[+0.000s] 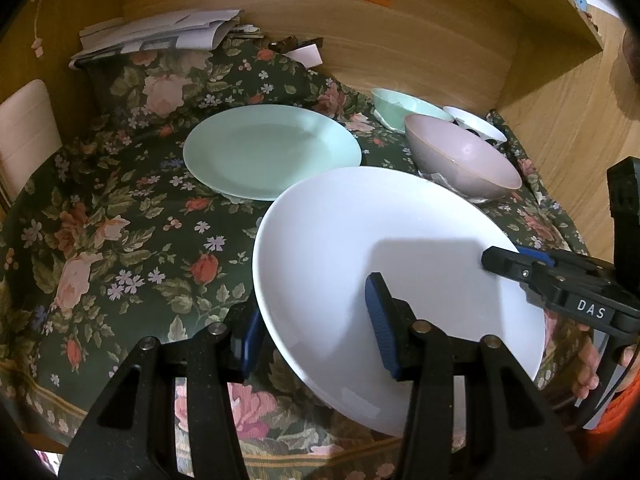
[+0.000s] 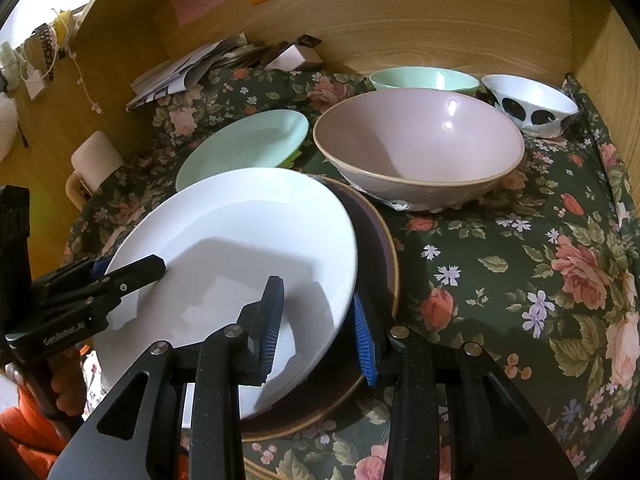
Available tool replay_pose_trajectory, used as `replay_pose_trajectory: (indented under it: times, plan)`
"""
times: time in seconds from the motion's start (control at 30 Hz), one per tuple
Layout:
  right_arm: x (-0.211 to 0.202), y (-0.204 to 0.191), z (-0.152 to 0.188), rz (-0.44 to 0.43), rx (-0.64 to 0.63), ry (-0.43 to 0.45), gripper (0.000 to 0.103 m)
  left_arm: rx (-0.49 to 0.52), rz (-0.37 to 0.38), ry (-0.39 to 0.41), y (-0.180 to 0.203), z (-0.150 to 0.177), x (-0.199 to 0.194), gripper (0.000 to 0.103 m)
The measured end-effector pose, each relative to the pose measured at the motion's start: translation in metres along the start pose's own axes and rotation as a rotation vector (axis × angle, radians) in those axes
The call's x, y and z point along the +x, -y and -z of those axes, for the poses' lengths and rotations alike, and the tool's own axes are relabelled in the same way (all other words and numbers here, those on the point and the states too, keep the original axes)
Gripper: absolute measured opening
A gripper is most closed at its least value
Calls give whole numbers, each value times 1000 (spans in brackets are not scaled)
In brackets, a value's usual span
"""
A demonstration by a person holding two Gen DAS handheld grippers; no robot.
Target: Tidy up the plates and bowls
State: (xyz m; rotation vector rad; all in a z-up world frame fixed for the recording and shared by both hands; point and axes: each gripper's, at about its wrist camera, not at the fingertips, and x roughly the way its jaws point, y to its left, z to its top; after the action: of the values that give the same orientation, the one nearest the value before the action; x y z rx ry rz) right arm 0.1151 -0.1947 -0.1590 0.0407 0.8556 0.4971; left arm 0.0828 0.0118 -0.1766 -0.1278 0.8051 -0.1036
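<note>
While held tilted over the brown plate by left gripper and right gripper, both clamped on the white plate rim: stacking unfinished, green plate and three bowls unsorted.
</note>
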Motion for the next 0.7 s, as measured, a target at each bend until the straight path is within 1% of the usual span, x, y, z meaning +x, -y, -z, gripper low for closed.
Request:
replay_pose_trajectory:
  times: [0.13,0.4,0.43,0.5,0.53,0.7]
  plan:
    - [0,0,-1,-1,1,-3,30,-8,11,-12,-3,-5,6,48]
    - [0,1,-2,4,-9,-22,31,18,1,-25,-3,-7,9,48]
    - [-2,1,-2,14,-11,-18,31,25,-5,-28,-3,-8,10,48]
    - [-11,0,-3,57,-26,22,31,44,-14,-30,-1,-8,11,48]
    - [-15,0,-4,63,-34,35,31,53,-21,-31,1,-8,11,48]
    - [-20,1,-2,75,-46,38,31,52,-18,-53,4,-10,15,48]
